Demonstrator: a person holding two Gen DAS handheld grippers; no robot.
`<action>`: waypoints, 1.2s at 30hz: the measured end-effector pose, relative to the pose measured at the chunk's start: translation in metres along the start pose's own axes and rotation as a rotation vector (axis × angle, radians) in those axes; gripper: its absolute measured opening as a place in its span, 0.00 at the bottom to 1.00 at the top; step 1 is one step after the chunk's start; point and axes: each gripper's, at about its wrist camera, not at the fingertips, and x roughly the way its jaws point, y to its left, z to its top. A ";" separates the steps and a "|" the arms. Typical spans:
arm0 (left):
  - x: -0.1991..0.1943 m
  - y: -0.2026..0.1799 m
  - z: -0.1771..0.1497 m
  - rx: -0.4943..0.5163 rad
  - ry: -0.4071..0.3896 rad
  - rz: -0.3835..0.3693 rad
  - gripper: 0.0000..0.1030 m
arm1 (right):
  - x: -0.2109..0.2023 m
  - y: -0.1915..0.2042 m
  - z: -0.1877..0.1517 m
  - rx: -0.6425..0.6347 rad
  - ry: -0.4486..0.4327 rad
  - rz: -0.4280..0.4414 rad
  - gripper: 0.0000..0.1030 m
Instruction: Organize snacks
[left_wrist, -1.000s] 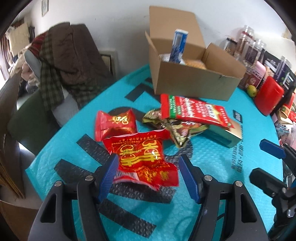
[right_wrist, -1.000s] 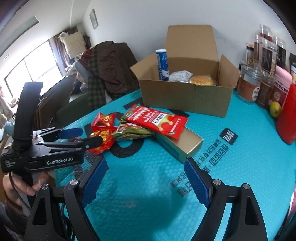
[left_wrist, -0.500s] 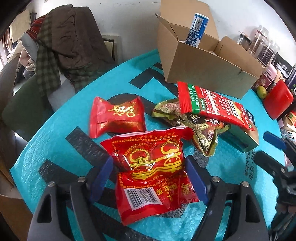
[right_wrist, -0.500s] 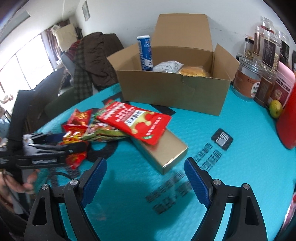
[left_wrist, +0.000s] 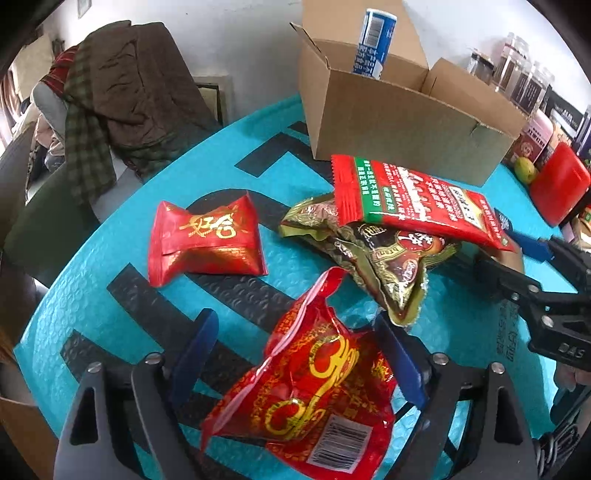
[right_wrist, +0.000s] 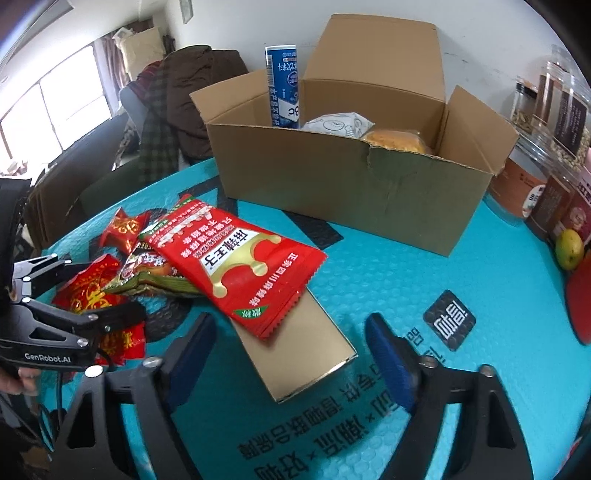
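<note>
1. Nearest thing first: my left gripper has the red snack bag sitting right between its fingers at the bottom centre of the left view. It's crumpled, with its long axis running up the frame, and the jaws are easing inward on it but I can't see both pads pressing yet.
2. My right gripper is closing on nothing so far. The gold box pokes its end into the gap, long axis slanting to upper left.
3. Further back, the red-green packet overlaps that box.
4. Farthest: the cardboard box, top centre.
5. Versus a second ago, the bag lay flat and the right jaws were wider.
</note>
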 end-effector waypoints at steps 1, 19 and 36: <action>-0.002 -0.002 -0.002 0.003 -0.005 -0.002 0.73 | 0.000 0.000 -0.001 -0.002 0.005 0.002 0.62; -0.035 -0.016 -0.045 -0.018 -0.009 -0.087 0.38 | -0.048 0.015 -0.058 0.069 0.043 -0.009 0.43; -0.053 -0.038 -0.082 0.065 0.000 -0.096 0.40 | -0.092 0.037 -0.117 0.072 0.091 -0.013 0.44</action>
